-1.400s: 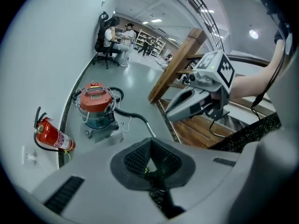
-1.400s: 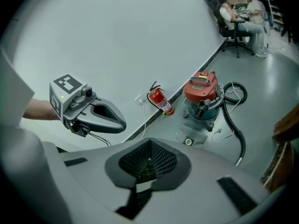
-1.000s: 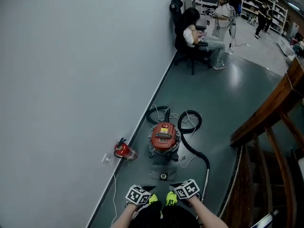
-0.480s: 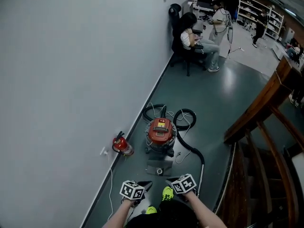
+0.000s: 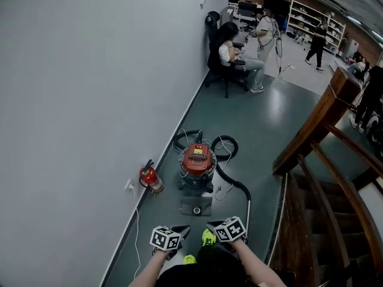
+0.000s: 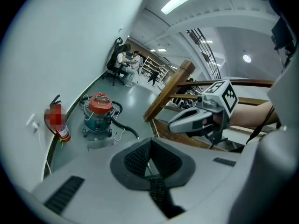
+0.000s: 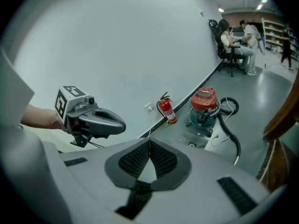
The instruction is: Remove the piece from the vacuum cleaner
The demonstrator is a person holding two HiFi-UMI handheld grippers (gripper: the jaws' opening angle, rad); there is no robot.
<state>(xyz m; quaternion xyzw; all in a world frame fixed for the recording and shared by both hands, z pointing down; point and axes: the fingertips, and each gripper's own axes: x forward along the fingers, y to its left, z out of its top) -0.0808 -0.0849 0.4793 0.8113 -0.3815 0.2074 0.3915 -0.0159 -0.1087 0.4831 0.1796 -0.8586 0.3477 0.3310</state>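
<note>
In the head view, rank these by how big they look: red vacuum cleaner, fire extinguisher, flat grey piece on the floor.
Largest: vacuum cleaner.
Then fire extinguisher and flat grey piece: too alike to rank.

grey hand-held grippers [image 6: 149,162] [image 7: 149,155], checkered cubes [image 5: 166,238]

Both the left gripper [image 5: 181,232] and the right gripper [image 5: 213,226] have been raised a little and drawn back from the vacuum cleaner [image 5: 196,160], which is now seen farther off and smaller. One yellow-green shoe [image 5: 207,238] has been placed ahead of the other shoe [image 5: 188,259]. More of the wooden stair rail [image 5: 311,130] is taken in at right, where a dark-clothed person [image 5: 372,94] has come into sight.
</note>
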